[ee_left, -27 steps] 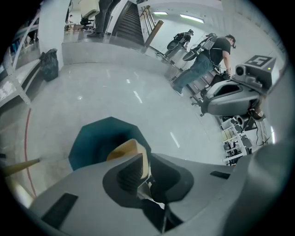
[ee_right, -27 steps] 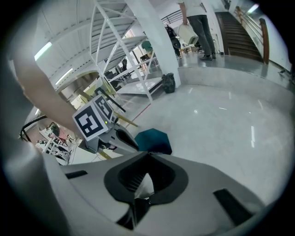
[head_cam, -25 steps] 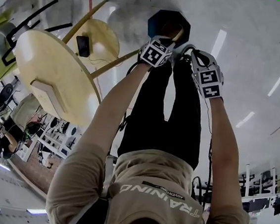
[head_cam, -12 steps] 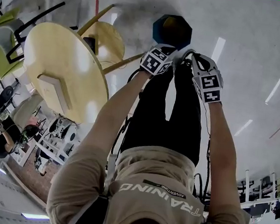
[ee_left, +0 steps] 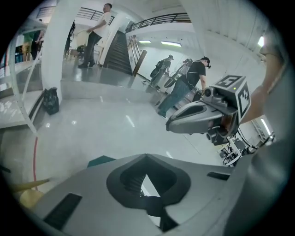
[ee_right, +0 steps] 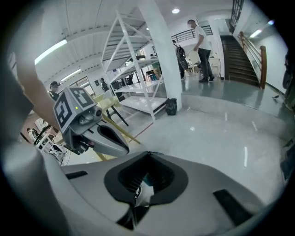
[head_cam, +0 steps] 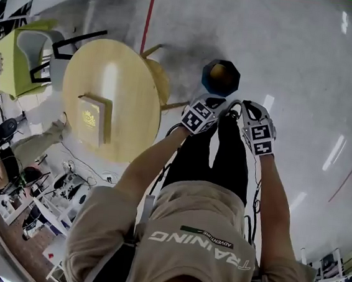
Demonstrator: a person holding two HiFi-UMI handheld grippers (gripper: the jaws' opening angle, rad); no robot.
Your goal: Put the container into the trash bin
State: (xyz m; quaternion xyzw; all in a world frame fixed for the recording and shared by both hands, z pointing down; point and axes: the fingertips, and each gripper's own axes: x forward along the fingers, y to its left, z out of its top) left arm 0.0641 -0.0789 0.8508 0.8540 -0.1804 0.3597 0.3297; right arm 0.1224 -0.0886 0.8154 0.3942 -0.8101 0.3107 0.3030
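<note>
**Both tongs closed and empty; container looks binned**

My left tongs and right tongs are closed tip to tip on nothing. Ahead of both tips and below them, the trash bin shows a tan container inside. I judge it light, thin-walled and crushable; if it needs retaking, pinch the rim gently.

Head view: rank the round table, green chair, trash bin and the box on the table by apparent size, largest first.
1. Round table
2. Green chair
3. Trash bin and box look about alike. The box sits nearer the camera, so I won't rank them.
</note>
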